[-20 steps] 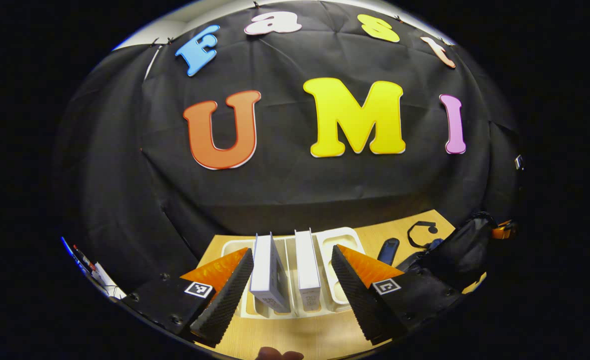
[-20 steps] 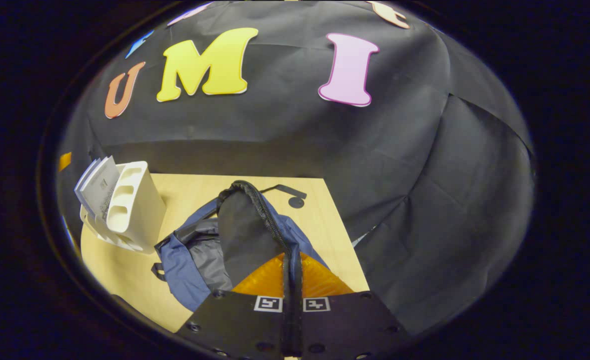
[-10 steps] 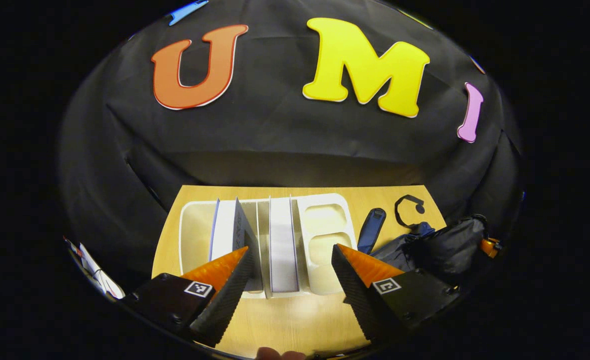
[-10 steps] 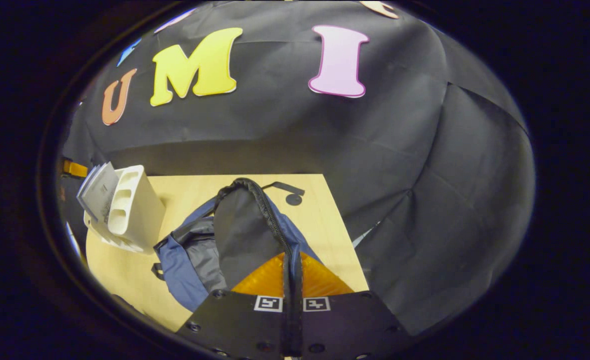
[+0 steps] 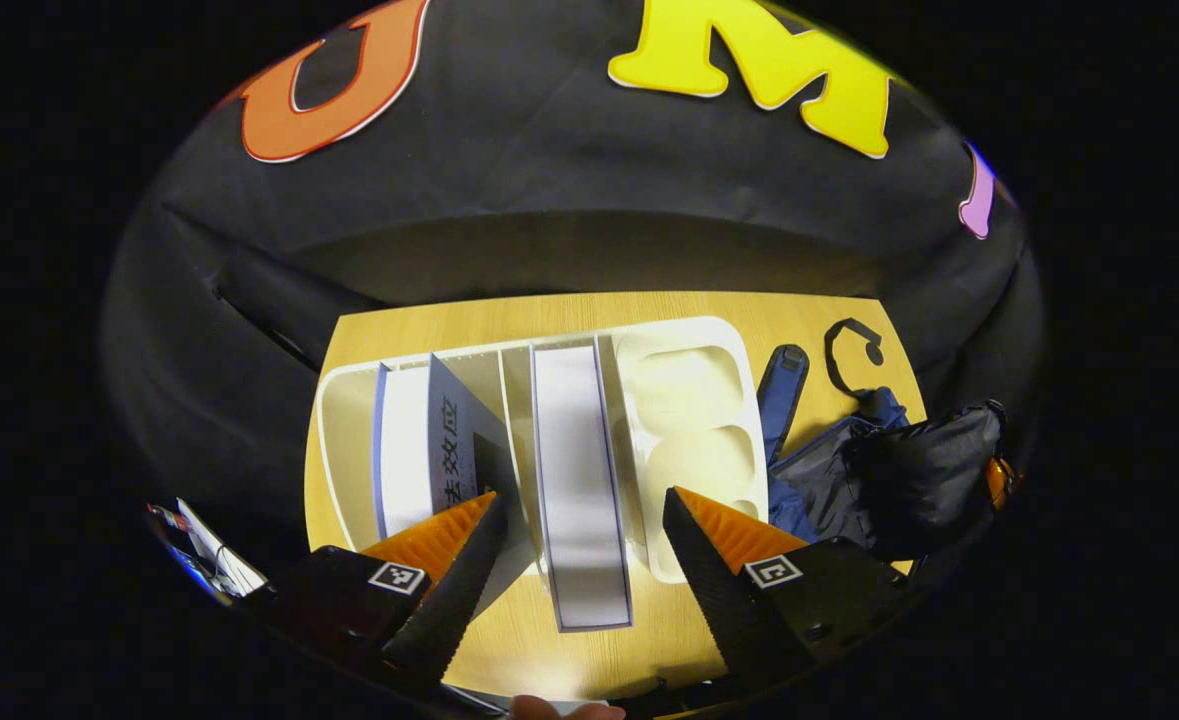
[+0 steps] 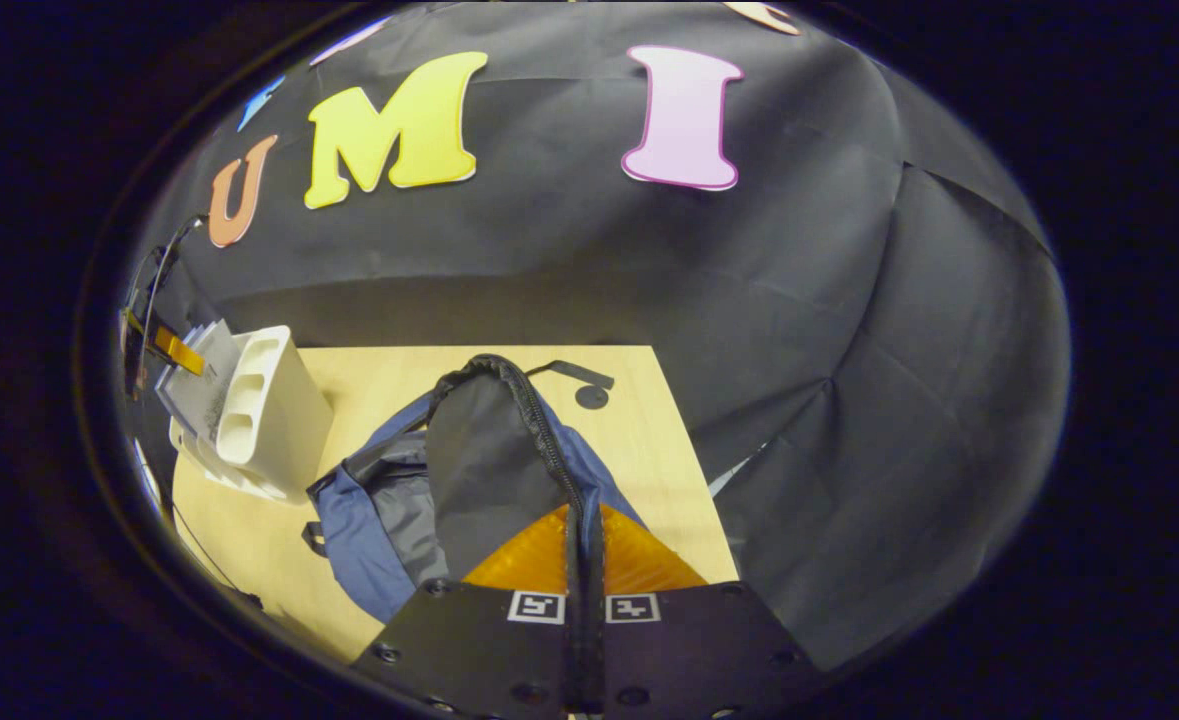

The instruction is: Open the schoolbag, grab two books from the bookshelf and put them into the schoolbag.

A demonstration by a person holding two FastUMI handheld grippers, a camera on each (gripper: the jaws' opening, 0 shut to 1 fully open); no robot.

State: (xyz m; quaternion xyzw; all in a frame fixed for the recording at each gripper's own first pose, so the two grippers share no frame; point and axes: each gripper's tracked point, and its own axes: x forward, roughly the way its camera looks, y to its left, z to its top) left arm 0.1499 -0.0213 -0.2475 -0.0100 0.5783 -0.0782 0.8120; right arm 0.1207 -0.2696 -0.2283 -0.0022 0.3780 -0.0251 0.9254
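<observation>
Two books (image 5: 581, 470) stand in the white bookshelf (image 5: 689, 400) beside the open schoolbag (image 6: 469, 470). Left gripper (image 5: 581, 560), spread, has dropped closer above them; right gripper (image 6: 581, 545) pinches the schoolbag's rim.

Left hand-held gripper (image 5: 581, 520): fingers spread wide apart, angled downward, gripping nothing; a fingertip (image 5: 559, 710) of the holding hand shows at the lower edge. Right hand-held gripper (image 6: 583, 545): fingers pressed together, pointing forward and down.
</observation>
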